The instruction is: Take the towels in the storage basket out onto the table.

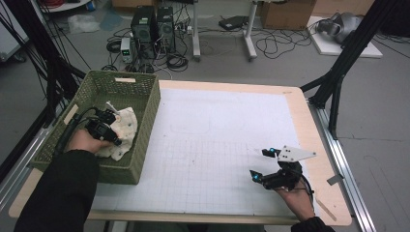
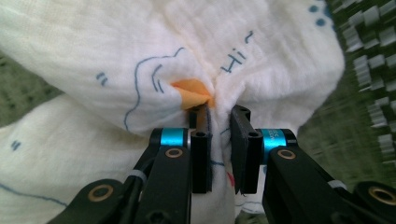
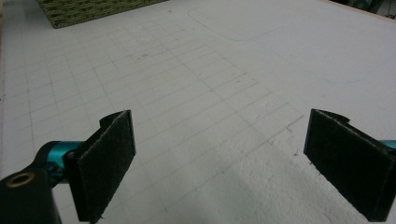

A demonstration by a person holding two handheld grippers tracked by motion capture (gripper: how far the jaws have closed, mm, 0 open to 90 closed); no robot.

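A cream cloth (image 1: 126, 126) printed with blue line drawings lies crumpled in the green woven basket (image 1: 151, 108) at the table's left. My left gripper (image 1: 113, 128) reaches down into that basket. In the left gripper view its jaws (image 2: 219, 116) stand close together, and a fold of the cloth (image 2: 140, 51), with an orange patch and "Hi" written on it, is pinched between them. My right gripper (image 1: 259, 163) rests low over the white gridded mat (image 1: 217, 140) near the front right. Its jaws (image 3: 219, 158) stand wide apart with nothing between them.
The basket's wall (image 2: 369, 56) is close on the right of the cloth. A corner of the basket (image 3: 93, 9) lies far across the mat (image 3: 210, 60) from my right gripper. Beyond the table, computers and cables (image 1: 152, 29) sit on the floor.
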